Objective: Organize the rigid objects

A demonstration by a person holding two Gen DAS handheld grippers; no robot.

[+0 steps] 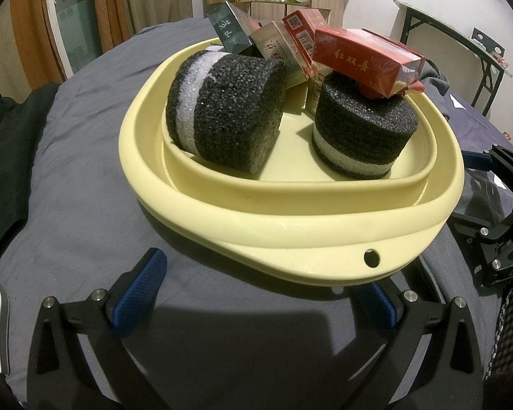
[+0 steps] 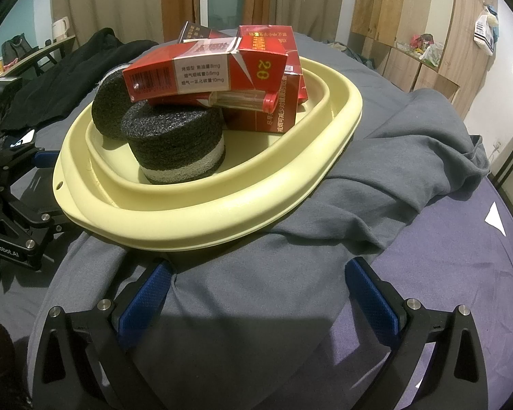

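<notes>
- A pale yellow basin [image 1: 222,212] sits on a grey blanket [image 1: 85,205] spread over a bed.
- Inside the basin lie 2 black foam rolls, each with a white band.
- The left foam roll [image 1: 225,109] lies tipped on its side against the basin's left wall.
- The right foam roll [image 1: 362,130] stands upright near the basin's right wall.
- A red cigarette box [image 1: 366,58] rests tilted on top of the right foam roll.
- Behind it, at the far side of the basin, more boxes lean together: a dark green box [image 1: 231,27], a silver box [image 1: 273,44] and another red box [image 1: 302,34].
- The left gripper [image 1: 253,294] has its blue-padded fingers spread wide, empty, just at the basin's near rim.
- The right gripper [image 2: 256,294] is likewise spread wide and holds nothing, low over the blanket near the basin.
- From the right wrist view, a purple sheet [image 2: 461,256] shows to the right of the blanket.
</notes>
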